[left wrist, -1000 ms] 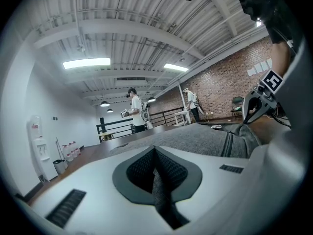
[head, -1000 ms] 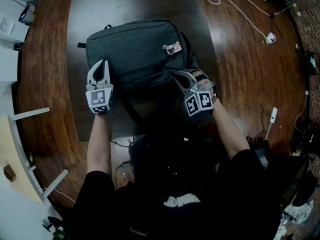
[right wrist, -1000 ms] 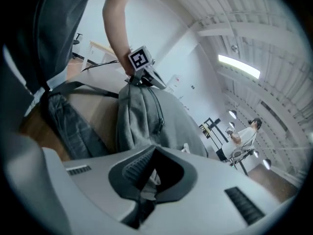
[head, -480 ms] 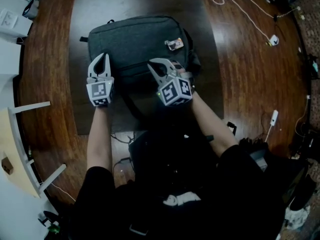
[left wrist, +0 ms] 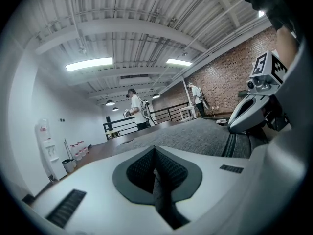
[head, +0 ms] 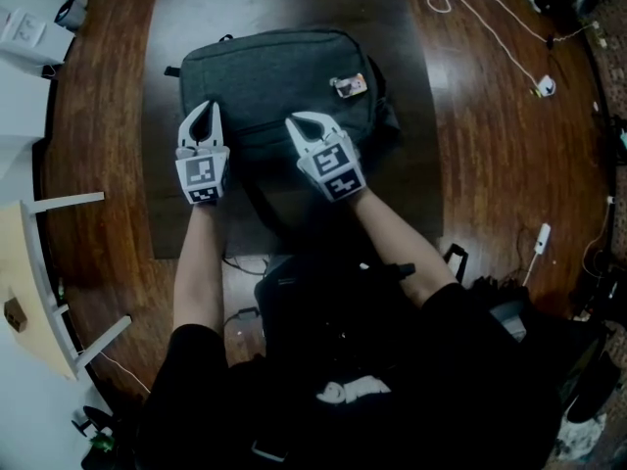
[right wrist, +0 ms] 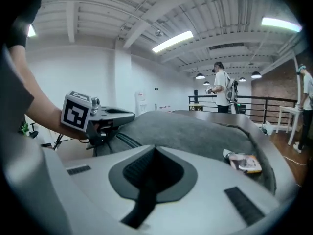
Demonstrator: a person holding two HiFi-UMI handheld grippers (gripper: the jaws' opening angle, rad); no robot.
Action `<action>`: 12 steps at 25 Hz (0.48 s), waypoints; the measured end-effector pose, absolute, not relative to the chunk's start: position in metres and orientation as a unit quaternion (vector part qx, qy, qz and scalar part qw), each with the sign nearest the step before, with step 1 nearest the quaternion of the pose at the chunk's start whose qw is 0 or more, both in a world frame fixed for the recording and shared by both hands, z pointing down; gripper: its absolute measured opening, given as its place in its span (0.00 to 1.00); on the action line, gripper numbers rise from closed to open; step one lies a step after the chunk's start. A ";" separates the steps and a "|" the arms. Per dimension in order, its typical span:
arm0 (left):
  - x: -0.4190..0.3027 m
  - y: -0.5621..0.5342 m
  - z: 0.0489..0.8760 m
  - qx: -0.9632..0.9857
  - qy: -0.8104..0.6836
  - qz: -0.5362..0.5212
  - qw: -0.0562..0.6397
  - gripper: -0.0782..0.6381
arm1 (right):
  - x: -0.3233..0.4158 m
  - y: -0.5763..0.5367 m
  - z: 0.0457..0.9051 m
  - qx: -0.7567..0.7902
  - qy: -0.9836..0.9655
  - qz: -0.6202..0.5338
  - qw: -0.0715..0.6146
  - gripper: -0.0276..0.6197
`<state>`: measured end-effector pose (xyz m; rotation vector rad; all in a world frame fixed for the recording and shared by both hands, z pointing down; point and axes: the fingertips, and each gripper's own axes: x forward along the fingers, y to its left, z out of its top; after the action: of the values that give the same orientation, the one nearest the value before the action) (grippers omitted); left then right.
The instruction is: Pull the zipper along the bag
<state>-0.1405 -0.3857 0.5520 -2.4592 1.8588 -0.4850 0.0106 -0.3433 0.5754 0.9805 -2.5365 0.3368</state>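
A dark grey bag [head: 274,76] lies flat on a dark mat [head: 186,8] in the head view, with a small printed tag [head: 350,86] near its right end. My left gripper [head: 204,116] sits at the bag's near left edge. It is shut, with a grey woven strip of the bag between its jaws in the left gripper view [left wrist: 155,155]. My right gripper [head: 298,122] is at the middle of the near edge, close beside the left one. It is shut too, and a dark strip that looks like the zipper pull runs between its jaws [right wrist: 155,153].
The mat lies on a wooden floor. A white cable [head: 490,27] and a plug [head: 546,86] lie at the far right. A pale wooden frame [head: 39,292] stands at the left. A person [left wrist: 138,110] stands far off by a railing.
My right gripper has slid left along the bag's near edge, from its right end to its middle. The left gripper has stayed at the same spot on the bag.
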 end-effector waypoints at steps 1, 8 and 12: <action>-0.141 -0.386 0.552 -0.787 0.597 -0.154 0.009 0.11 | 0.011 -0.343 0.576 0.354 -0.906 0.120 0.200 0.07; -0.142 -0.386 0.553 -0.788 0.598 -0.149 0.006 0.11 | 0.011 -0.345 0.581 0.376 -0.897 0.119 0.201 0.07; -0.142 -0.384 0.553 -0.790 0.594 -0.152 0.001 0.11 | 0.013 -0.343 0.577 0.406 -0.882 0.132 0.198 0.07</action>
<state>-0.1418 -0.3843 0.5528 -2.4818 1.8643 -0.4758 0.0126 -0.3428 0.5774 1.1371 -2.4679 0.3689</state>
